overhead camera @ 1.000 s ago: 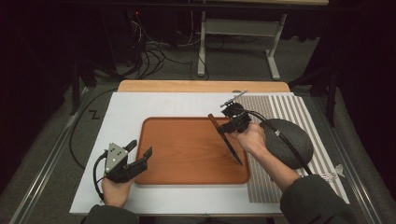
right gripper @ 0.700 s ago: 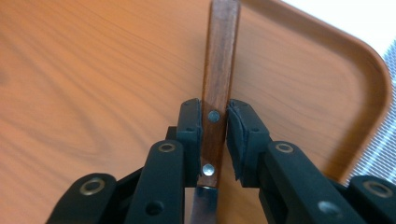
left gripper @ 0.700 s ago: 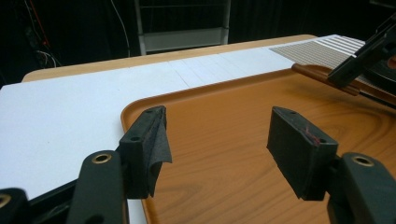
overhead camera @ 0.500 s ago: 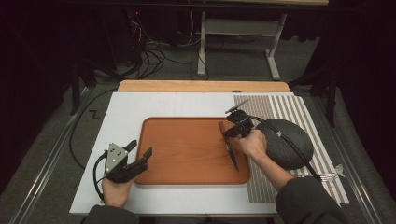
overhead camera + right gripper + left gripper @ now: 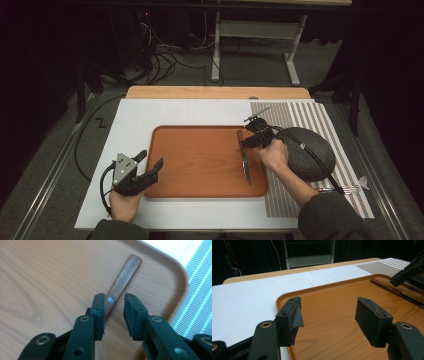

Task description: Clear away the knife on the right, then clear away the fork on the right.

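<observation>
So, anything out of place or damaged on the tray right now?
Nothing spilled or broken. The knife lies flat along the tray's right side. One oddity: the pad on a left gripper jaw is peeling at its edge.

No readable text, labels, brands or numbers anywhere, only a dark zigzag mark like a Z on the floor (image 5: 101,123) left of the table (image 5: 165,112), meaning unclear

Knife (image 5: 117,287) blade behind right tongs (image 5: 114,305)
</observation>
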The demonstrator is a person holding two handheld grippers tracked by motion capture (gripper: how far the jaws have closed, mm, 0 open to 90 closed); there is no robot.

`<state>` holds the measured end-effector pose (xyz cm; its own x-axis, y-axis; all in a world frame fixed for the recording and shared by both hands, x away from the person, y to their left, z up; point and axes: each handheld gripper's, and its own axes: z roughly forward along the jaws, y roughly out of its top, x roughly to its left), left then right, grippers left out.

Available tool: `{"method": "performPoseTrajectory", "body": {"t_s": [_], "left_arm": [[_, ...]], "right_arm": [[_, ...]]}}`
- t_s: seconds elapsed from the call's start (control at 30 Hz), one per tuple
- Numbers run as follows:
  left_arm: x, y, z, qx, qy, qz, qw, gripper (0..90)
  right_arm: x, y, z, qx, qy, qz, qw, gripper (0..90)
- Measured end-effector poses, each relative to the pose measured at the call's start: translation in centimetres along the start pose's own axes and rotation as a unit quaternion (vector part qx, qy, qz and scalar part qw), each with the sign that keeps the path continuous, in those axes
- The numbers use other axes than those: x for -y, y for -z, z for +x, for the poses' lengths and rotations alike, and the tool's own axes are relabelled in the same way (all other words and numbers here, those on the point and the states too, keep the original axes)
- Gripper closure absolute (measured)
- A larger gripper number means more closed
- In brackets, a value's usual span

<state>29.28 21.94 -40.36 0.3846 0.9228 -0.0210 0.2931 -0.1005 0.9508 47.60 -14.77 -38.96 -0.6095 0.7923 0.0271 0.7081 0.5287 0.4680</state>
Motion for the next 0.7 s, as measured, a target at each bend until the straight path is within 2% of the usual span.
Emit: {"method": "performPoseTrajectory", "body": {"t_s": [0.1, 0.13, 0.17, 0.23, 0.4, 0.47, 0.57, 0.7], "left_arm": [[0.0, 0.0, 0.0, 0.0, -0.001, 0.0, 1.0, 37.3], [0.0, 0.0, 0.0, -0.001, 0.0, -0.001, 1.0, 37.4], [0.0, 0.0, 0.0, -0.001, 0.0, -0.001, 1.0, 37.3], [0.0, 0.1, 0.0, -0.001, -0.001, -0.002, 1.0, 37.3], [0.0, 0.1, 0.0, -0.001, 0.0, -0.002, 1.0, 37.3], [0.0, 0.0, 0.0, 0.0, -0.001, -0.002, 1.0, 37.3], [0.0, 0.0, 0.0, -0.001, -0.003, -0.002, 1.0, 37.3], [0.0, 0.0, 0.0, -0.002, -0.001, -0.003, 1.0, 37.3]], "right_arm": [[0.3, 0.7, -0.1, -0.001, 0.009, -0.014, 0.9999, 70.6], [0.5, 1.5, -0.1, -0.009, 0.008, -0.032, 0.9994, 69.1], [0.5, 1.5, -0.1, -0.009, 0.008, -0.032, 0.9994, 69.1], [0.9, 2.6, -0.2, -0.02, 0.009, -0.059, 0.998, 66.1], [1.7, 4.0, -0.5, -0.011, 0.021, -0.085, 0.9961, 61.7], [2.4, 5.1, -0.8, -0.008, 0.025, -0.107, 0.9939, 58.6], [3.3, 6.2, -1.1, -0.01, 0.029, -0.122, 0.9921, 56.0], [4.7, 7.6, -1.6, 0.004, 0.047, -0.141, 0.9889, 54.3]]}}
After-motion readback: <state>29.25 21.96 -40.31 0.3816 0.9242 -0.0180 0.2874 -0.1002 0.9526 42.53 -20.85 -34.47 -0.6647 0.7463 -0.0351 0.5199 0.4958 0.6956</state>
